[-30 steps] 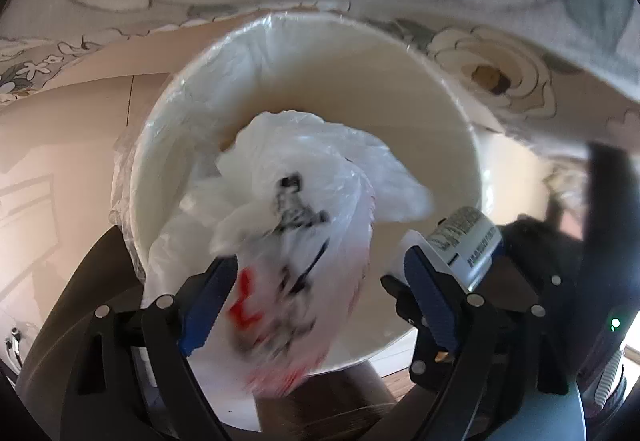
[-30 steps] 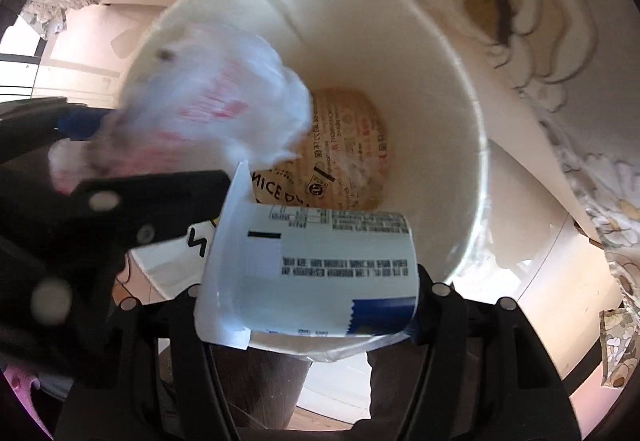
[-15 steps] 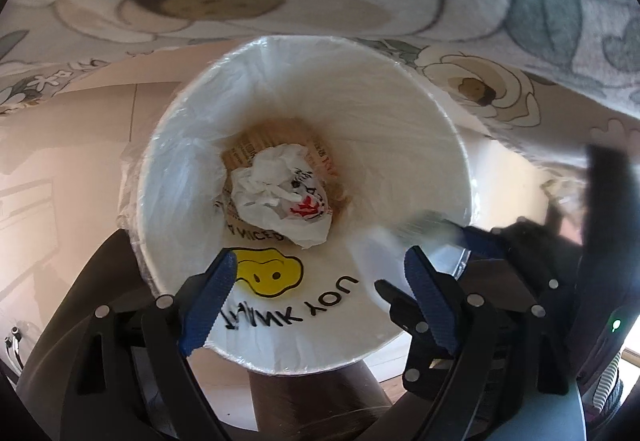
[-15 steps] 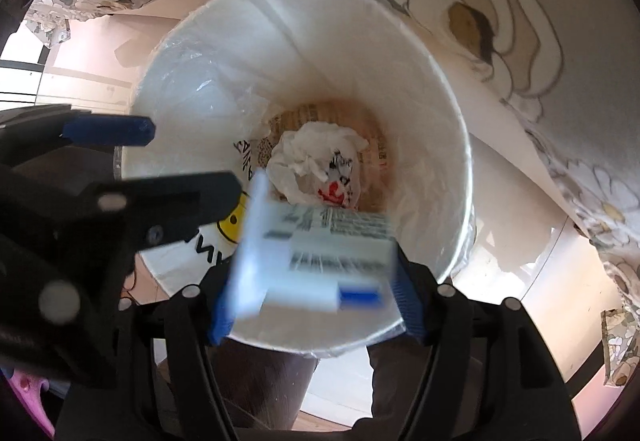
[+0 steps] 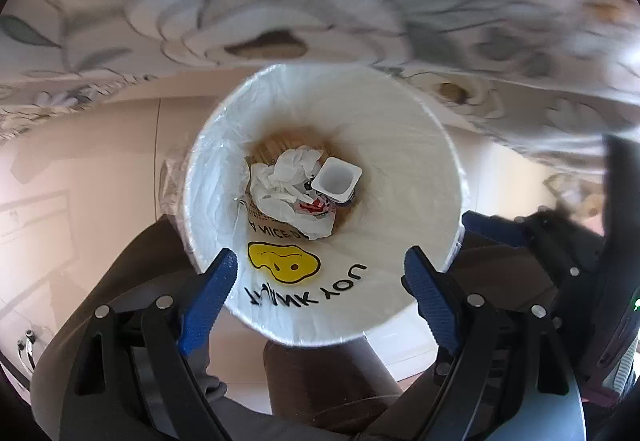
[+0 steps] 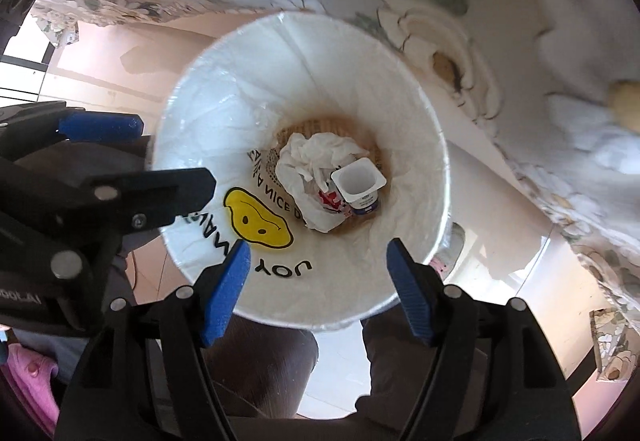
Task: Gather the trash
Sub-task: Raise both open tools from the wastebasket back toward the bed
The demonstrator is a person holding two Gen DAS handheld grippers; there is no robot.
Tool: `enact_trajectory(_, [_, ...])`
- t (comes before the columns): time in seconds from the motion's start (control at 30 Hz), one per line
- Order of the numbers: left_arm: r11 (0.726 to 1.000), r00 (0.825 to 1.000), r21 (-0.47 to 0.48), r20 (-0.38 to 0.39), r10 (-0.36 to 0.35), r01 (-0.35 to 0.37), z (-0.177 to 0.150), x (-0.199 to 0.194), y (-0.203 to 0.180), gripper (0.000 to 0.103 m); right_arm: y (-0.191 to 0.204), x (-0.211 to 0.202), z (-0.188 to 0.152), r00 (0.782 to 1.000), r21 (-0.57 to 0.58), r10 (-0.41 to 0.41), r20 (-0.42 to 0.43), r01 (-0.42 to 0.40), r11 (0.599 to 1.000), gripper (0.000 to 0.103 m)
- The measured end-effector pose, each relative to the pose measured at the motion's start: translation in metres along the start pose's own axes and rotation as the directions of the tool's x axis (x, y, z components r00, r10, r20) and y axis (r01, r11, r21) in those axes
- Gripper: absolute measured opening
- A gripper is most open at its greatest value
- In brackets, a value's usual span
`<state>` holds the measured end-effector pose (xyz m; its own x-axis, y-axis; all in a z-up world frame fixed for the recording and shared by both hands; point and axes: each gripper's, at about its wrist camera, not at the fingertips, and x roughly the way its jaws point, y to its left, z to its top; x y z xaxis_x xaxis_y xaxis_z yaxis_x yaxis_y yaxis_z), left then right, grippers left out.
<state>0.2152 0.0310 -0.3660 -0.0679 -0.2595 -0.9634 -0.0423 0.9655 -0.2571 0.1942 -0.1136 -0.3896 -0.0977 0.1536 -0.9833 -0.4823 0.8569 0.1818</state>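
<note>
A white bin lined with a smiley-face plastic bag stands below both grippers. At its bottom lie a crumpled white plastic bag and, touching it on the right, an empty white yogurt cup with its mouth up. My left gripper hangs open above the bin's near rim, with nothing between its blue pads. The right gripper is also open and empty over the same bin, looking down on the crumpled bag and the cup. The left gripper's fingers show at that view's left.
A floral tablecloth hangs over the far side of the bin. Pale floor tiles lie to the left. A person's legs in dark trousers stand just in front of the bin. A pink cloth shows at the lower left.
The crumpled bag dropped from my left gripper into the bin. The yogurt cup left the right gripper and landed beside it. Both grippers have risen; the right jaws have widened.
</note>
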Motion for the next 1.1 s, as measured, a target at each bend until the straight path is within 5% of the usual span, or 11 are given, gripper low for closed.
enact_trajectory(0.33, [0.994,0.989,0.086,0.135,0.055,-0.067,-0.037,-0.065,-0.033,0.087,0.015,-0.072,-0.031,0.991,-0.025,-0.047,0.125,0.051,0.998,0.071])
enact_trajectory(0.57, [0.979,0.965,0.154,0.245,0.091,-0.132,-0.062,-0.109,-0.055,0.087,0.029,-0.117,-0.056,0.969,-0.046,-0.102,0.225,0.115,0.992,0.071])
enact_trajectory(0.8, [0.965,0.926,0.190,0.364,0.102,-0.182,-0.081,-0.163,-0.070,0.087,0.037,-0.179,-0.074,0.930,-0.050,-0.143,0.339,0.170,0.984,0.071])
enact_trajectory(1.1, [0.959,0.845,0.192,0.529,0.077,-0.207,-0.098,-0.243,-0.082,0.087,0.037,-0.275,-0.095,0.839,-0.024,-0.183,0.513,0.228,0.973,0.071])
